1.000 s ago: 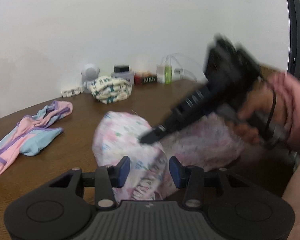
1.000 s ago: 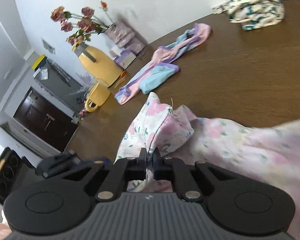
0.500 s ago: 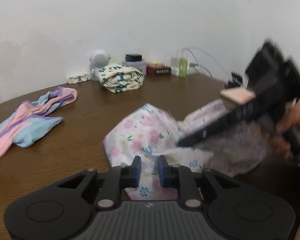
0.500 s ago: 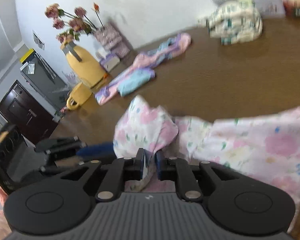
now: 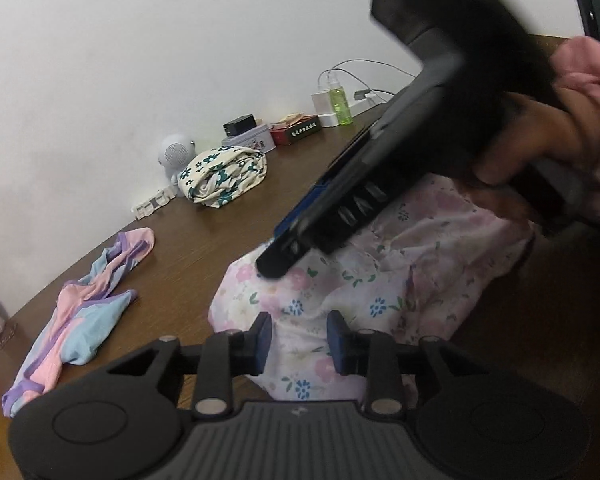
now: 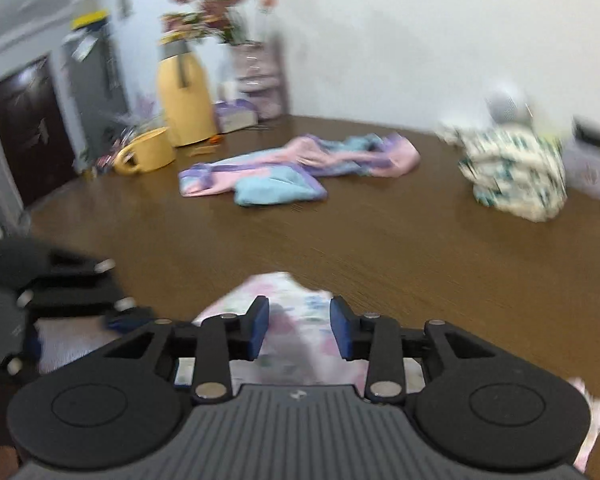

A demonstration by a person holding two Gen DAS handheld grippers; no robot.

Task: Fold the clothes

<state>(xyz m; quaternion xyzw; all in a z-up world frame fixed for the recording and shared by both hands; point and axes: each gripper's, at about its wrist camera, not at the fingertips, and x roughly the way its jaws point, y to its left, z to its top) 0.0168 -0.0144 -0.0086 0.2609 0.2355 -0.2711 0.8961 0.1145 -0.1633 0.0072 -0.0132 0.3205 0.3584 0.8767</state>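
A pink floral garment (image 5: 372,280) lies crumpled on the brown table (image 5: 204,240), right in front of both grippers. My left gripper (image 5: 299,342) is open, its blue pads spread just over the cloth's near edge. In the right wrist view my right gripper (image 6: 299,328) is also open above the same floral garment (image 6: 288,300), holding nothing. The right gripper (image 5: 276,268) shows in the left wrist view as a dark blurred tool held by a hand (image 5: 532,148), its tip over the cloth. The left gripper (image 6: 116,312) appears at the left of the right wrist view.
A pink, blue and purple garment (image 6: 296,168) lies spread further back on the table. A folded white and green floral bundle (image 5: 224,176) sits near the wall with boxes, a small speaker and a charger. A yellow jug (image 6: 186,100), a yellow mug (image 6: 146,156) and flowers stand at the far left.
Both grippers have let go of the floral garment and now stand open; half a second ago each was shut on a fold. The cloth has dropped flatter onto the table.
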